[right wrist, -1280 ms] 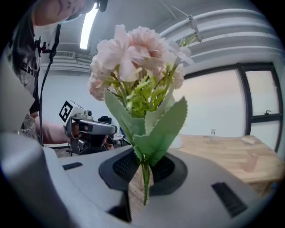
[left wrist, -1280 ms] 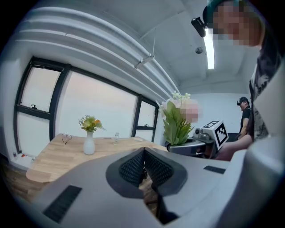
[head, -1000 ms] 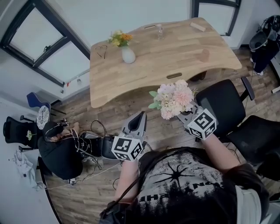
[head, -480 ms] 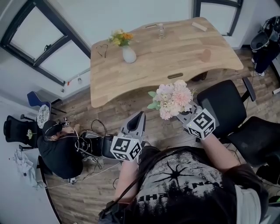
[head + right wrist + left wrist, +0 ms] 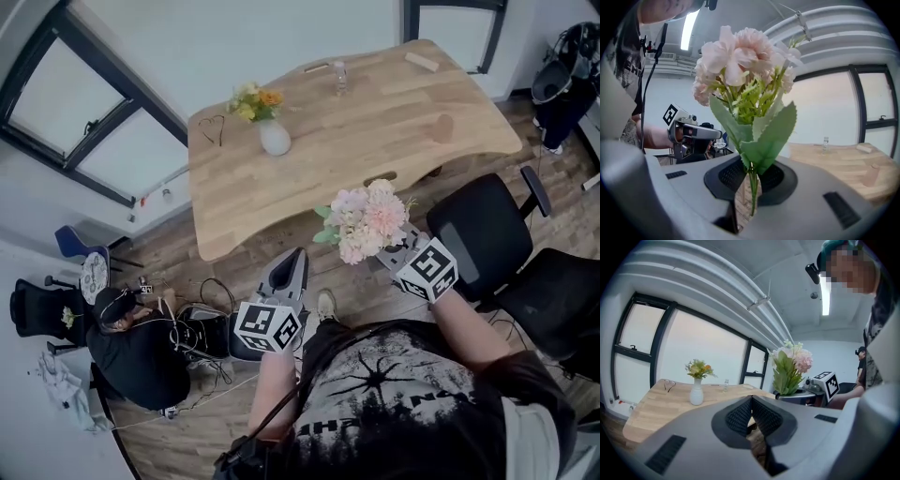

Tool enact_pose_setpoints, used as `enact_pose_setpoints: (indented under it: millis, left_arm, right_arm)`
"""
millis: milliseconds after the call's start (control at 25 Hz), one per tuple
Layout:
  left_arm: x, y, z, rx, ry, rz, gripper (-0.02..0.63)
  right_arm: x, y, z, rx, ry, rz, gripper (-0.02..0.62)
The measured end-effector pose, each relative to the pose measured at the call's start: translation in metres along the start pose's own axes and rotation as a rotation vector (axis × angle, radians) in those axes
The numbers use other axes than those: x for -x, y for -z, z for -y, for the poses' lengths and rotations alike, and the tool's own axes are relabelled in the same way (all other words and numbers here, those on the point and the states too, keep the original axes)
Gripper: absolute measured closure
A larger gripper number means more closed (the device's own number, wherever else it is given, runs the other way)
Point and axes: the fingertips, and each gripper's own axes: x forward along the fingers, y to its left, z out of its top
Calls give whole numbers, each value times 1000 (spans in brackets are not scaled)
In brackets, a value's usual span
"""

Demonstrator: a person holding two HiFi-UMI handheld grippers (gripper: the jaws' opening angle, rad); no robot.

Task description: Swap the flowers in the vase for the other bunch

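A white vase with a yellow and orange bunch stands on the wooden table, toward its left end; it also shows in the left gripper view as the vase. My right gripper is shut on the stems of a pink bunch, held upright in front of the table's near edge; the pink bunch fills the right gripper view, stems between the pads. My left gripper is shut and empty, lower left of the pink bunch, over the floor.
A black office chair stands right of my right hand, another chair beyond it. A black bag and cables lie on the floor at the left. On the table are glasses, a small bottle and a wooden block.
Both grippers have moved toward the table together; the table and vase now appear closer. The pink bunch stays in the right gripper, and the left stays shut.
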Motion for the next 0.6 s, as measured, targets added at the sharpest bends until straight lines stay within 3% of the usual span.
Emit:
enact_pose_setpoints:
  millis: [600]
  left_arm:
    - [-45, -37, -143, -32, 111, -20, 592]
  right_arm:
    - [-132, -38, 36, -17, 114, 28, 534]
